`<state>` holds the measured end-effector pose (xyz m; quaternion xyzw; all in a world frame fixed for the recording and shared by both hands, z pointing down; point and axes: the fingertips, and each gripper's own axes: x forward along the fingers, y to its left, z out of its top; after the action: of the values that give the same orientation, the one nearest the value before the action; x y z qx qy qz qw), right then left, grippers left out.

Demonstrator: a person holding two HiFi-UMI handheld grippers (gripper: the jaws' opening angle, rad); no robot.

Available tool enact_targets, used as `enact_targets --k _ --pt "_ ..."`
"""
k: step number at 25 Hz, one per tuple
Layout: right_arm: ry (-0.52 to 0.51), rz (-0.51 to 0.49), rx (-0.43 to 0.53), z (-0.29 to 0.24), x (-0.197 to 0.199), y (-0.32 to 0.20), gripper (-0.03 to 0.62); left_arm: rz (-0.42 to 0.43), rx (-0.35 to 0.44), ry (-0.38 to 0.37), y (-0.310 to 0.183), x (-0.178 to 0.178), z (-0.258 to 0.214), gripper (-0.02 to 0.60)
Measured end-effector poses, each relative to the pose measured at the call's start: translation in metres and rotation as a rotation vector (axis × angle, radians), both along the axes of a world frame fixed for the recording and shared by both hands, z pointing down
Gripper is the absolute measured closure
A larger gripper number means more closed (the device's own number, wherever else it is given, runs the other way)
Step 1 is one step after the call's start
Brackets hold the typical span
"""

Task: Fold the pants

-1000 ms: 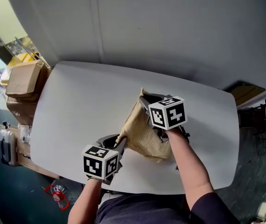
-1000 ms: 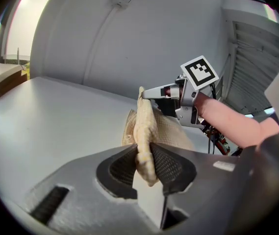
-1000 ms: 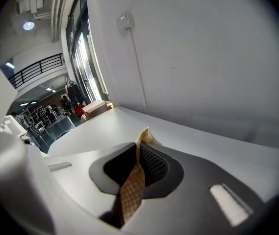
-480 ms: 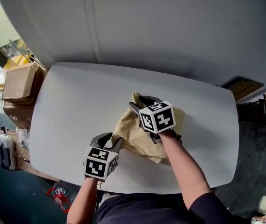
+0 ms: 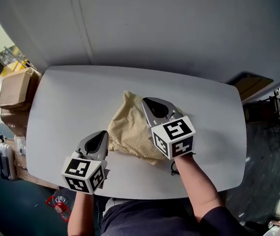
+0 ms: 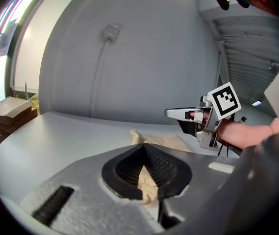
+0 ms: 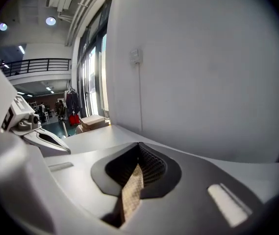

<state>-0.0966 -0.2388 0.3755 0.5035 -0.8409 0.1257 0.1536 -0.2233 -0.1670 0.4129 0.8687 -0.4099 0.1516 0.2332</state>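
Grey wall (image 5: 154, 23) fills the top of the head view, and below it the pale counter (image 5: 66, 97) spans the middle of the frame. A cardboard box (image 5: 12, 87) stands past the counter's end at the left edge. The pants (image 5: 127, 132), yellow and bunched, lie at the centre of the counter. Your left tool (image 5: 99, 139) sits at the lower left, its tip at the left edge of the cloth. Your right tool (image 5: 152, 107) is at the centre of the frame, over the right part of the heap.

Looking along your left tool, its jaws have just been closing and now stand clenched on a fold of the pants, which hangs out between the black pads at the lower centre. More of the cloth lies on the counter just beyond. Your right tool shows at the middle right with your hand (image 6: 242, 133) behind it. A small wall socket (image 6: 111, 32) sits at the upper left.

Looking along your right tool, its jaws have also just been closing and are clamped on a strip of the yellow cloth at the lower centre. Your left tool's tip shows at the left edge, with the box and tall windows (image 7: 92, 72) behind it.
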Motion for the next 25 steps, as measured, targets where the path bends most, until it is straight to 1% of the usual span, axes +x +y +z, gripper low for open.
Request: enact_targets --k 3,5,9,14,17,20,22,25 --pt "-0.024 -0.007 0.054 -0.022 0.012 0.025 0.594 0.037 0.031 0.013 0.011 0.025 -0.01 0.586" --pt "-0.034 -0.003 0.062 -0.03 0.023 0.044 0.594 0.06 0.036 0.026 0.021 0.042 -0.012 0.586" --pt "-0.062 0.018 0.04 -0.032 0.048 0.079 0.594 0.091 0.035 0.028 0.038 0.068 -0.012 0.586" --pt "-0.085 0.067 -0.008 -0.019 0.081 0.123 0.594 0.121 0.013 0.035 0.057 0.093 -0.006 0.586" --pt "-0.103 0.091 -0.043 -0.005 0.092 0.145 0.594 0.133 0.007 0.035 0.066 0.104 -0.002 0.586" --pt "-0.117 0.106 -0.074 0.01 0.096 0.167 0.594 0.158 -0.004 0.023 0.078 0.112 0.004 0.586" --pt "-0.133 0.111 -0.093 0.018 0.098 0.177 0.594 0.172 -0.024 0.008 0.085 0.113 0.011 0.586" --pt "-0.146 0.123 -0.103 0.021 0.102 0.185 0.595 0.161 -0.071 0.01 0.093 0.108 0.02 0.586"
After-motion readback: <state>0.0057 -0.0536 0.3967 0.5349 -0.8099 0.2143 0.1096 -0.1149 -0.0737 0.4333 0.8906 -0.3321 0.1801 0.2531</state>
